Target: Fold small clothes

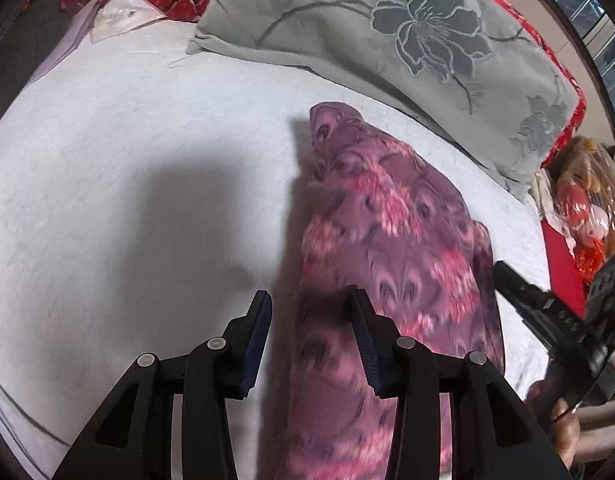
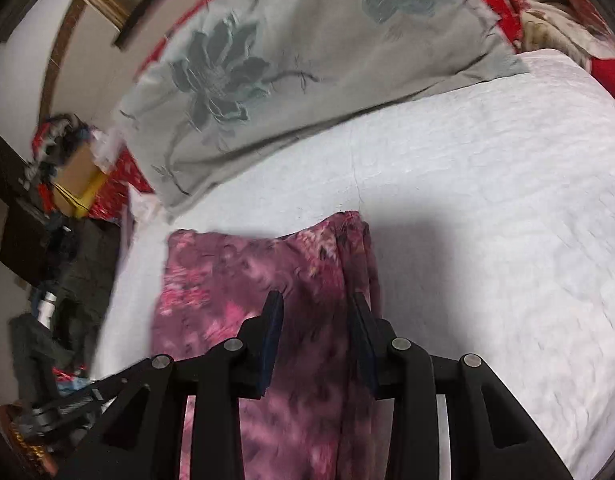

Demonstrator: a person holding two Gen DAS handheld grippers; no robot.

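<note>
Garment [image 1: 387, 240] lengthwise away toward pillow [image 1: 387, 40], both hand-held grippers [image 1: 311, 320] [image 2: 317, 320] part-open, empty.

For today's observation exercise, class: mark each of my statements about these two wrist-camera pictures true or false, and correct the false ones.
1. The purple-and-pink patterned cloth garment lies on a white quilted bedspread. True.
2. The grey pillow with a dark embroidered flower lies on top of the garment. False: it lies beyond the garment, apart from it.
3. The left tongs are clamped tight on the garment. False: their fingers stand apart, with the garment's edge below them.
4. The right tongs hover over the garment with a gap between the fingers. True.
5. The garment is plain white. False: it is purple with pink flowers.
</note>
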